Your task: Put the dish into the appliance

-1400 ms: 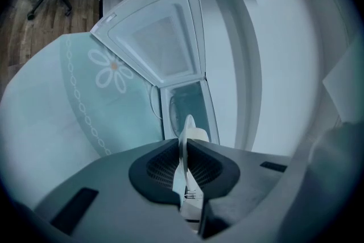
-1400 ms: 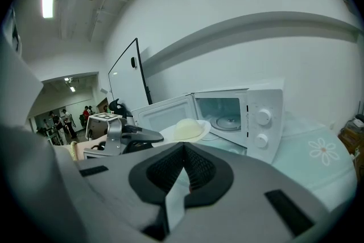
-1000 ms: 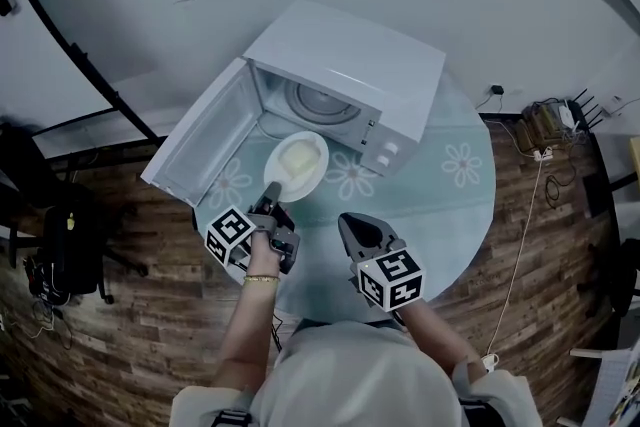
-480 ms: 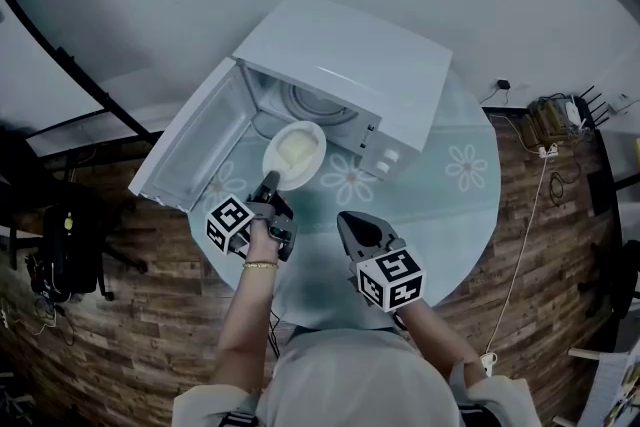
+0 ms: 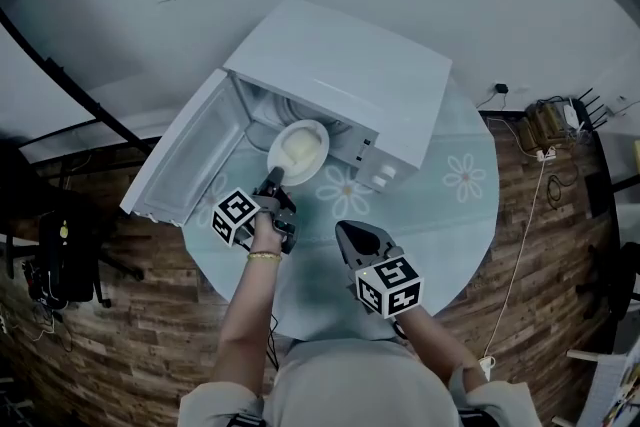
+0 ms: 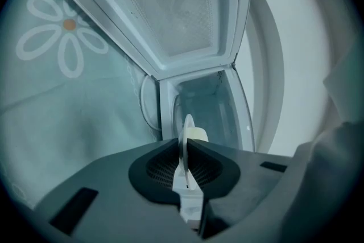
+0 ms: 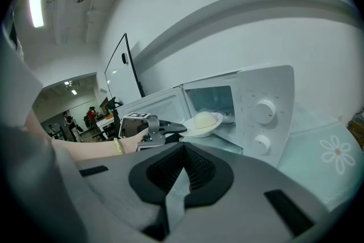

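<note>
A white microwave (image 5: pixel 350 75) stands on the round table (image 5: pixel 440 205) with its door (image 5: pixel 180 165) swung open to the left. My left gripper (image 5: pixel 273 179) is shut on the rim of a white dish (image 5: pixel 299 150) with a pale mound of food on it, and holds the dish at the mouth of the oven cavity. In the left gripper view the dish (image 6: pixel 186 142) shows edge-on between the jaws, with the cavity (image 6: pixel 207 114) straight ahead. My right gripper (image 5: pixel 350 235) hovers over the table's near side, shut and empty; its view shows the dish (image 7: pixel 202 121) and the left gripper (image 7: pixel 170 128).
A pale cloth with flower prints (image 5: pixel 463 173) covers the table. The microwave's control knobs (image 7: pixel 264 111) face the right gripper. Cables and a power strip (image 5: pixel 545 127) lie on the wooden floor to the right, and a dark chair (image 5: pixel 60 260) stands to the left.
The left gripper has carried the dish forward and slightly down, from in front of the microwave to its opening. The right gripper has drifted a little forward.
</note>
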`<state>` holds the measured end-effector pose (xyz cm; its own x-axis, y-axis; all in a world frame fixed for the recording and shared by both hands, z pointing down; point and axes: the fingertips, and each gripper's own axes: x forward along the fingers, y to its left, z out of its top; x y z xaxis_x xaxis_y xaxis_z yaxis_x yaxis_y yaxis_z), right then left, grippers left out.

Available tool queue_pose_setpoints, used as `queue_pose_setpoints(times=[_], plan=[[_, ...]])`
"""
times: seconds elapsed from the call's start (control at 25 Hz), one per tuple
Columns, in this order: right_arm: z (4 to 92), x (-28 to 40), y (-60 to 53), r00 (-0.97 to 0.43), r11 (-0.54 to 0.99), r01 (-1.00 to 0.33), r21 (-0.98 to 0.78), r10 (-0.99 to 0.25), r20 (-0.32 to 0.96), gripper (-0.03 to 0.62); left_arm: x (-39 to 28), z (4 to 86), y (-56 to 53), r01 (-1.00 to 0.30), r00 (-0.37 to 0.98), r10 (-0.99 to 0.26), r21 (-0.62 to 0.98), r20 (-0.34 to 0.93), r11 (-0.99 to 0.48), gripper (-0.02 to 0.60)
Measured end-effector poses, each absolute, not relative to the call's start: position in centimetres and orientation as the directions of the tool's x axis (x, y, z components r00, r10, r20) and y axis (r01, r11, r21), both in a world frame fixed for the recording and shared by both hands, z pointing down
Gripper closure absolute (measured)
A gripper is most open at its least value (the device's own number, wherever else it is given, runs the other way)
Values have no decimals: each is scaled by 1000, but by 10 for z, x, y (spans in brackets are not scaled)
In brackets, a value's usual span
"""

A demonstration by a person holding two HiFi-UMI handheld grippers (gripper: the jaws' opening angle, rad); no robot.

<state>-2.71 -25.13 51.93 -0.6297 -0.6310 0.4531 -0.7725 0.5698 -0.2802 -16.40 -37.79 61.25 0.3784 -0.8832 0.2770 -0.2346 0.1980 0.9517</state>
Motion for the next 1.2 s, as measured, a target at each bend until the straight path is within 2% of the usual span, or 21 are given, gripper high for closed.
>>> queue_pose_setpoints(times=[1.2], plan=[[535,-18,-277,-623,558,-777,-292,-614,484,589,-157,645,-436,-240,363,-874,939,323,247,540]])
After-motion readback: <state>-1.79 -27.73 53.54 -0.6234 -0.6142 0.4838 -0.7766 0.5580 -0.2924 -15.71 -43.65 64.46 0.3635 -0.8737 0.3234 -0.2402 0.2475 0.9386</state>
